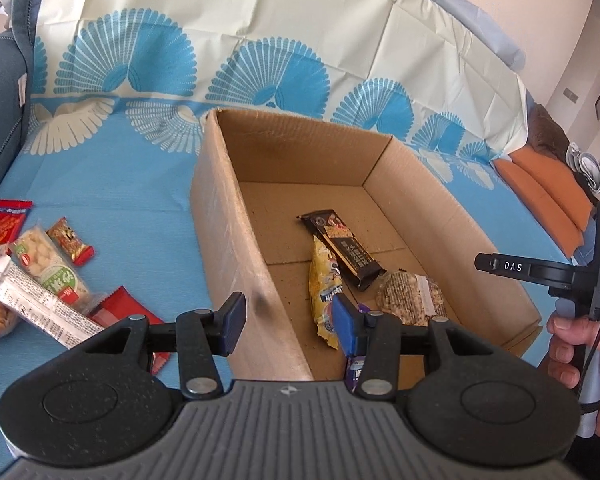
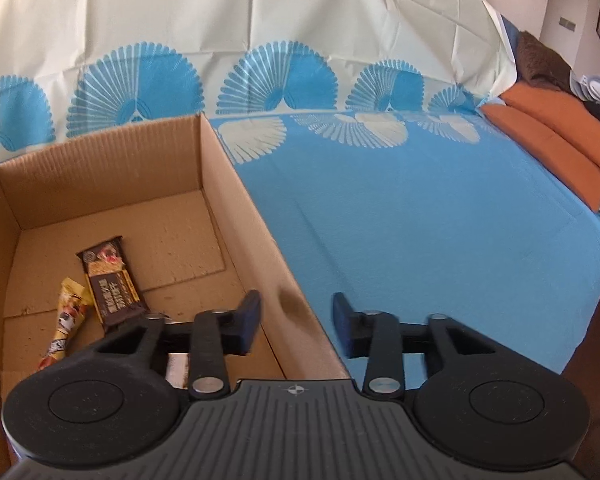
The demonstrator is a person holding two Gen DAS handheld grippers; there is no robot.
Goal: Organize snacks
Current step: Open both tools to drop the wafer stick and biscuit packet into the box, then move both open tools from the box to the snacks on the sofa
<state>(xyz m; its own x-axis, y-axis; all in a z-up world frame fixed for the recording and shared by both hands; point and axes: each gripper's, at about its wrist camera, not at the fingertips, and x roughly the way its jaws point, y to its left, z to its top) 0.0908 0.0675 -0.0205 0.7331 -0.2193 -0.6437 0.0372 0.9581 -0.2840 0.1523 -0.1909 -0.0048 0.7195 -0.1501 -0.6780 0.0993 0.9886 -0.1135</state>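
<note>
Four or so snacks already lie in the cardboard box at centre frame; a pile of snacks waits at lower left on the bed. Left claw and right claw are spread, empty, each straddling a box wall.

A brown cardboard box sat open, holding a dark bar, a yellow packet and a seed cake; more snacks lay left of it.

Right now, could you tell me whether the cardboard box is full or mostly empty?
Mostly empty: the cardboard box holds only a dark chocolate bar, a yellow packet, a seed-filled bag and a partly hidden purple wrapper, with bare floor behind them.
</note>
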